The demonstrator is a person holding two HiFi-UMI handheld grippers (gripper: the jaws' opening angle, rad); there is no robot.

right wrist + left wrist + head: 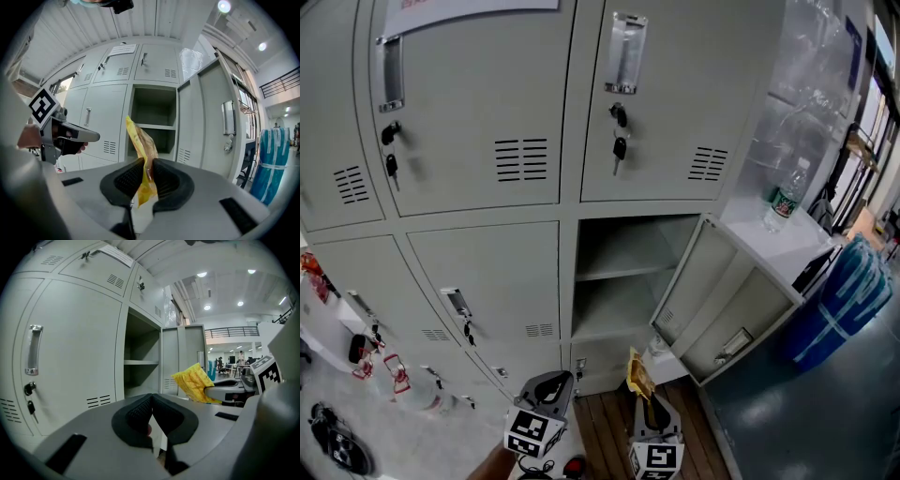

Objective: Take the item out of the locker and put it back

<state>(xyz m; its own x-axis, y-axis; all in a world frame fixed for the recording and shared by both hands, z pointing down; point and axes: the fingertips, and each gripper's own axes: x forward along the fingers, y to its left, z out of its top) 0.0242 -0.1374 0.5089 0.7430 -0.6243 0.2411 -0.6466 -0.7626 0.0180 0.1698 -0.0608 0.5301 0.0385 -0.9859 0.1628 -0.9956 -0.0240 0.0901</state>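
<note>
A yellow snack packet (pixel 139 143) stands upright between the pads of my right gripper (pixel 147 168), which is shut on its lower part. The head view shows that gripper (pixel 646 401) low in the frame, holding the packet (pixel 637 371) just in front of the open locker (pixel 623 281). The locker has one shelf (pixel 619 270), and both of its compartments look empty. My left gripper (pixel 151 401) is shut with nothing between its jaws. It hangs left of the packet (pixel 194 382), below the closed lockers (pixel 546 389).
The locker's door (pixel 727 314) swings out to the right. A water bottle (pixel 786 195) stands on a white ledge beyond it. A blue wrapped bundle (pixel 847 298) is on the floor at right. Keys (pixel 619 147) hang in the closed doors above. Red-tagged items (pixel 394 370) lie lower left.
</note>
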